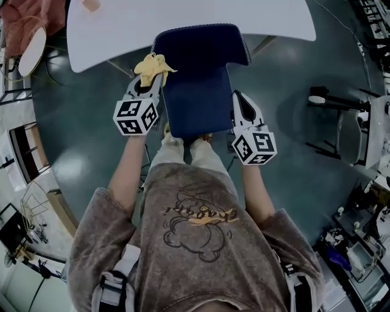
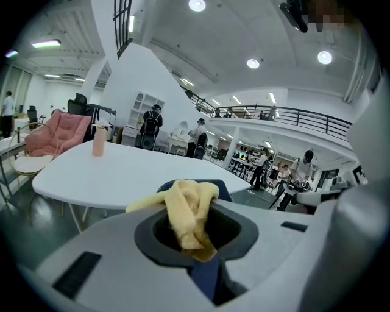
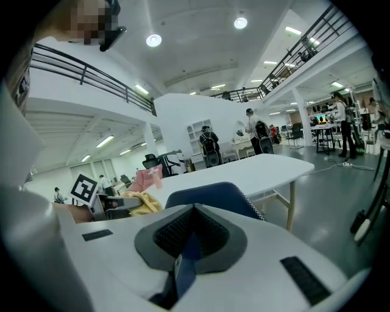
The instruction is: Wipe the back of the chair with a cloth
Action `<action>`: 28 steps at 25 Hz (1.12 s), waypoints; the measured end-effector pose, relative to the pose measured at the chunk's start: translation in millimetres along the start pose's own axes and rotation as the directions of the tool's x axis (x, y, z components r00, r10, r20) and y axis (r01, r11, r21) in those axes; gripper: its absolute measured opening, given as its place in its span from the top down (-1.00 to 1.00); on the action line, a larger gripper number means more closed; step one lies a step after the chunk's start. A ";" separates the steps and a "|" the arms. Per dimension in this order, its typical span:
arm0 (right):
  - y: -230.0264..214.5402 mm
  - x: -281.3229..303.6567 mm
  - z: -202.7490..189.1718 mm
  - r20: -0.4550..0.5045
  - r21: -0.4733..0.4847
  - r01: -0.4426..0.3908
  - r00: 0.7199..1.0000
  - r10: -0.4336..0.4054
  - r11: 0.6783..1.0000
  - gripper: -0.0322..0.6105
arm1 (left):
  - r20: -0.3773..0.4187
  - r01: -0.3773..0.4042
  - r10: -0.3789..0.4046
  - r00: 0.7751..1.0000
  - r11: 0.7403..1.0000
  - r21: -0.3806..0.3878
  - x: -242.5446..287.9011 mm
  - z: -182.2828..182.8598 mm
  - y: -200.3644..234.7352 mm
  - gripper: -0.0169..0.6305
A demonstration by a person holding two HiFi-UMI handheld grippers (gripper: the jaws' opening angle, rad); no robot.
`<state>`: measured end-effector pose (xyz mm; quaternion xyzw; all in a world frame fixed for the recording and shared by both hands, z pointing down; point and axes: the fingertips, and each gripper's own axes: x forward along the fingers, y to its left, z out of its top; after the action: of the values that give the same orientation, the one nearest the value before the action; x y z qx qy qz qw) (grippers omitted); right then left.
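A bunched yellow cloth (image 2: 190, 210) is pinched between the narrowly set jaws of the left gripper (image 1: 149, 82), with its loose folds spilling over the tips on the far side. The jaws of the right gripper (image 3: 194, 228) are drawn together. No object can be made out between them, only a sliver of blue seen through the gap below.

The blue chair back (image 1: 198, 103) is flanked by the two grippers. The cloth is held at its left edge towards the far end, seemingly against the upholstery, though contact cannot be confirmed. The right gripper is set just beside the right edge, nearer the person. Beyond the chair, a white table (image 1: 183, 12) is seen.

The wiping is judged to be at an early stage. The cloth is in hand and brought to the chair back, but no wiped area can be told apart, and nearly the whole blue panel to the right of the cloth is left to be covered.
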<state>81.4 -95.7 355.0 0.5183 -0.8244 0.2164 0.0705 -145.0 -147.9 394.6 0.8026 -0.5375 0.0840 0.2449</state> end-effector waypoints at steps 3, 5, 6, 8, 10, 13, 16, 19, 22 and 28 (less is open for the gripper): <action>-5.0 -2.8 -5.2 -0.009 0.003 0.004 1.000 -0.004 1.000 0.82 | -0.005 -0.019 0.019 1.000 1.000 0.005 15.7 -4.5 7.0 0.73; -7.0 -3.2 -6.4 -0.014 0.007 0.003 1.000 -0.003 1.000 0.82 | -0.012 -0.030 0.030 0.999 1.000 0.008 25.4 -8.5 11.8 0.73; -7.1 -2.7 -6.8 -0.016 0.008 0.001 1.000 -0.001 1.000 0.82 | -0.020 -0.035 0.036 0.999 0.999 0.010 30.2 -11.2 15.0 0.73; -5.5 -0.1 -7.3 -0.020 0.008 -0.006 1.000 0.006 1.000 0.82 | -0.038 -0.050 0.050 0.998 0.999 0.013 39.6 -17.2 24.1 0.73; -4.3 2.7 -7.1 -0.022 0.006 -0.012 1.000 0.013 1.000 0.82 | -0.050 -0.072 0.072 0.996 0.997 0.015 48.4 -21.5 33.6 0.73; -4.2 6.1 -6.9 -0.024 0.007 -0.016 1.000 0.016 1.000 0.82 | -0.055 -0.092 0.092 0.994 0.996 0.010 60.7 -21.7 43.5 0.73; -2.3 12.0 -8.3 -0.030 0.010 -0.015 0.999 0.016 1.000 0.82 | -0.063 -0.093 0.093 0.994 0.996 0.003 71.9 -19.2 52.0 0.73; -3.5 16.3 -10.6 -0.035 0.016 -0.013 0.999 0.014 1.000 0.82 | -0.083 -0.087 0.088 0.993 0.996 0.013 85.9 -21.9 55.4 0.73; -6.0 18.5 -11.9 -0.039 0.019 -0.013 0.999 0.013 1.000 0.82 | -0.100 -0.082 0.084 0.991 0.996 0.023 99.0 -25.4 56.9 0.73; -8.0 20.0 -18.9 -0.055 0.029 -0.013 0.998 0.015 1.000 0.82 | -0.122 -0.060 0.063 0.991 0.998 0.028 114.4 -29.6 53.8 0.73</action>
<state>77.4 -107.0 381.0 0.5074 -0.8225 0.2427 0.0844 -143.1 -243.8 482.1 0.7818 -0.5448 0.1474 0.2650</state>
